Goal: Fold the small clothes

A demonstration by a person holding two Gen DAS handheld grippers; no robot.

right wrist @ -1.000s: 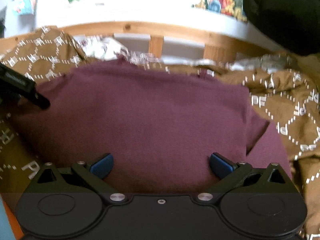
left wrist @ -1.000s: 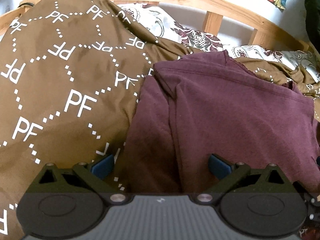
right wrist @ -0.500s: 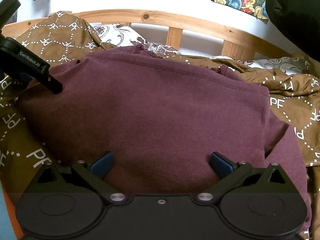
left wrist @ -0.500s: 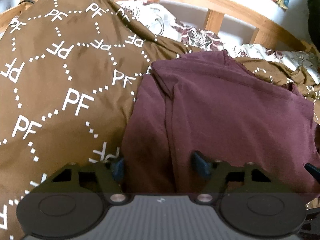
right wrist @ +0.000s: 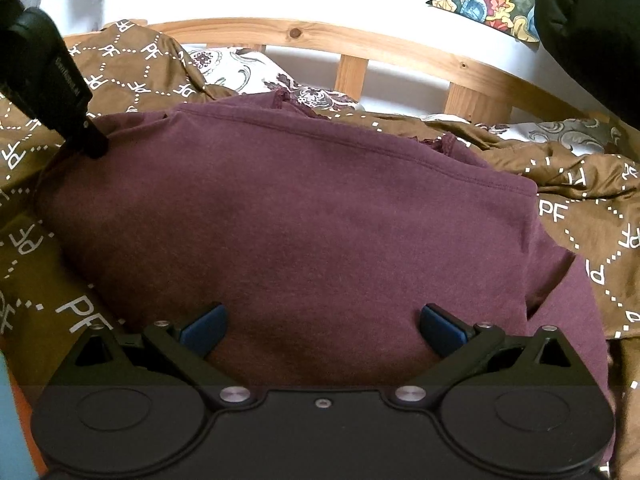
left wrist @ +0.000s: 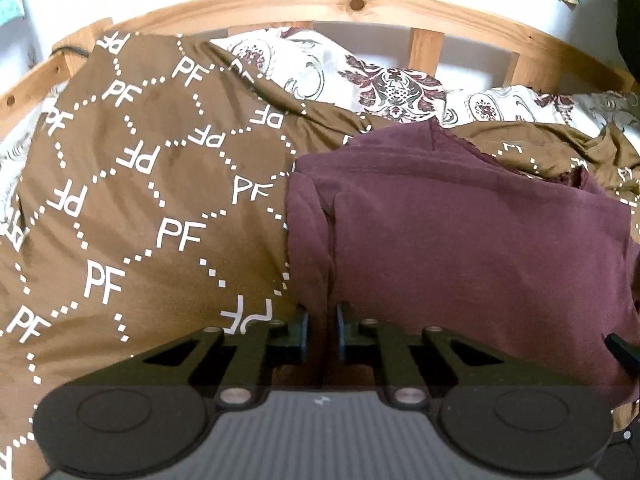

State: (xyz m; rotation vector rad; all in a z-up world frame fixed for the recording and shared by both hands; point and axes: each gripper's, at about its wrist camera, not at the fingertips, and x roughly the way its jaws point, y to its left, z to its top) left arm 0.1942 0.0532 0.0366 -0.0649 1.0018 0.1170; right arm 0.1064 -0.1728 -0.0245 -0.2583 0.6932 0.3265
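On the bedspread (left wrist: 160, 208) — maroon top (left wrist: 460, 240) in left tongs (left wrist: 322, 330)

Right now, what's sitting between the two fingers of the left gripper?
A fold of the maroon shirt, at its left edge, is pinched between the nearly closed fingers of the left gripper. The left wrist view shows this.

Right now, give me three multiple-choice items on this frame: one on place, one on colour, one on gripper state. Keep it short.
1. Where does the garment lie?
A on the brown PF-print cover
B over the wooden bed rail
C on the floor

2. Garment colour?
A navy
B maroon
C white

3. Left gripper?
A wide open
B out of view
C shut on the garment's left edge

Answers:
1 A, brown cover shows around it.
2 B, maroon in both views.
3 C, fabric sits pinched between its fingers; the right gripper is open.
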